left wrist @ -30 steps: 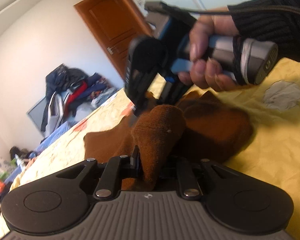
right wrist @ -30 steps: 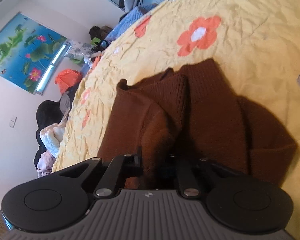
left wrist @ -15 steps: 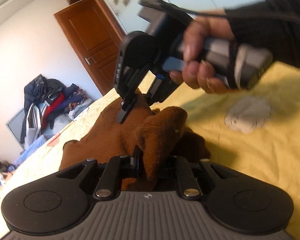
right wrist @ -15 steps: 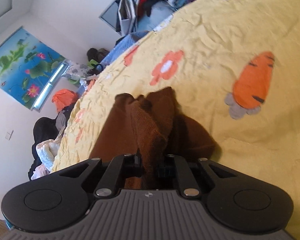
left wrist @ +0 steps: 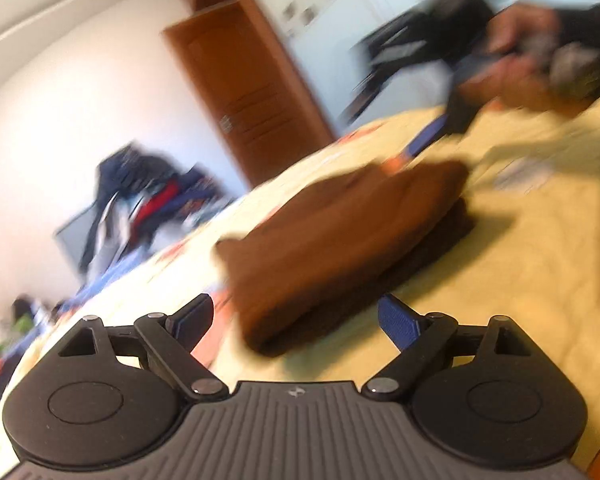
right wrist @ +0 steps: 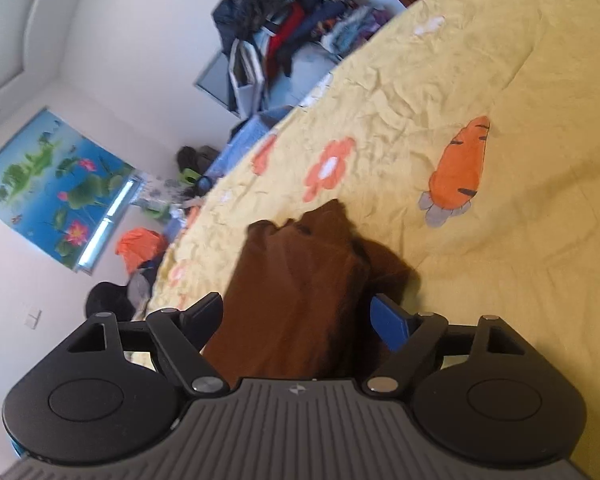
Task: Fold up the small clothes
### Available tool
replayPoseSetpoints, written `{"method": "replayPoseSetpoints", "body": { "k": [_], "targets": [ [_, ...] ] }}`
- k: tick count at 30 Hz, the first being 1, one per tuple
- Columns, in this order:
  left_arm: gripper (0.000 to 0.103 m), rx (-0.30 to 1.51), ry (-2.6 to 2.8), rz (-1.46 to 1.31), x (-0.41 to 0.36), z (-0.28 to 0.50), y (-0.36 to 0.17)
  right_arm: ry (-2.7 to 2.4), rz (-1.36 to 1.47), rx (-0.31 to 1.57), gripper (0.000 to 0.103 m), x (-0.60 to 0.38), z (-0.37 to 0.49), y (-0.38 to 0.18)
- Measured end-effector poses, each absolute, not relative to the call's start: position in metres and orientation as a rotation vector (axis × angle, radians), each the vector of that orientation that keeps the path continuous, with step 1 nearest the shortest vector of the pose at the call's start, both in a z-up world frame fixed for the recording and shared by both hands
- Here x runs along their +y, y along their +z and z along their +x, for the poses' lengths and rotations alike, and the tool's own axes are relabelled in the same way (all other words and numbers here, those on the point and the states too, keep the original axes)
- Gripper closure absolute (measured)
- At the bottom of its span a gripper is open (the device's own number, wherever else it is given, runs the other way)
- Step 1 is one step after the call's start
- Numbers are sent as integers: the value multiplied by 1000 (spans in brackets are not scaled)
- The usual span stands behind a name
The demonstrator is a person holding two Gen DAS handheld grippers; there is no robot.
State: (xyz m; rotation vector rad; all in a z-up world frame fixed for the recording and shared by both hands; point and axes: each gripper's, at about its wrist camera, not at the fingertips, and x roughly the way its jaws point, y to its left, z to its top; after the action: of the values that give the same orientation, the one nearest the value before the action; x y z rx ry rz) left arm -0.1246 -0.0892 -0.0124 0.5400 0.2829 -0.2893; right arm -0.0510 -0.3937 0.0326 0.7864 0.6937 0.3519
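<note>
Both grippers stand with their jaws spread wide and nothing between them: the left gripper faces the near end of the brown knit garment, and the right gripper hangs low over its other end, fabric showing between the parted fingers without being pinched. The garment lies folded into a compact, layered bundle on the yellow bedspread, well away from any edge that shows. It looks soft, thick and light, likely to slump and spring open if lifted by one layer, so a hold would best take a folded edge through all layers. Only the left view, badly blurred, shows the right gripper from outside with the hand holding it. Only the right view shows the printed carrot near the bundle.
</note>
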Motion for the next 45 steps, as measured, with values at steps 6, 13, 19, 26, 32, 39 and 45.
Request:
{"method": "replayPoseSetpoints", "body": {
  "k": [6, 13, 19, 26, 32, 39, 45],
  "targets": [
    [13, 384, -225, 435, -76, -96, -9, 448, 676, 766, 22, -356, -84, 38],
    [40, 453, -238, 323, -74, -70, -9, 437, 528, 911, 85, -315, -71, 23],
    [87, 546, -264, 222, -69, -64, -11, 409, 484, 796, 93, -330, -78, 48],
    [86, 579, -350, 229, -56, -76, -8, 407, 651, 879, 59, -356, -86, 16],
    [33, 619, -352, -23, 10, -74, 22, 329, 751, 707, 10, -390, -77, 52],
    [21, 514, -145, -243, 39, -28, 21, 386, 637, 700, 15, -372, 10, 75],
    [20, 550, -103, -172, 20, -26, -4, 353, 287, 811, 25, -316, 81, 66]
  ]
}}
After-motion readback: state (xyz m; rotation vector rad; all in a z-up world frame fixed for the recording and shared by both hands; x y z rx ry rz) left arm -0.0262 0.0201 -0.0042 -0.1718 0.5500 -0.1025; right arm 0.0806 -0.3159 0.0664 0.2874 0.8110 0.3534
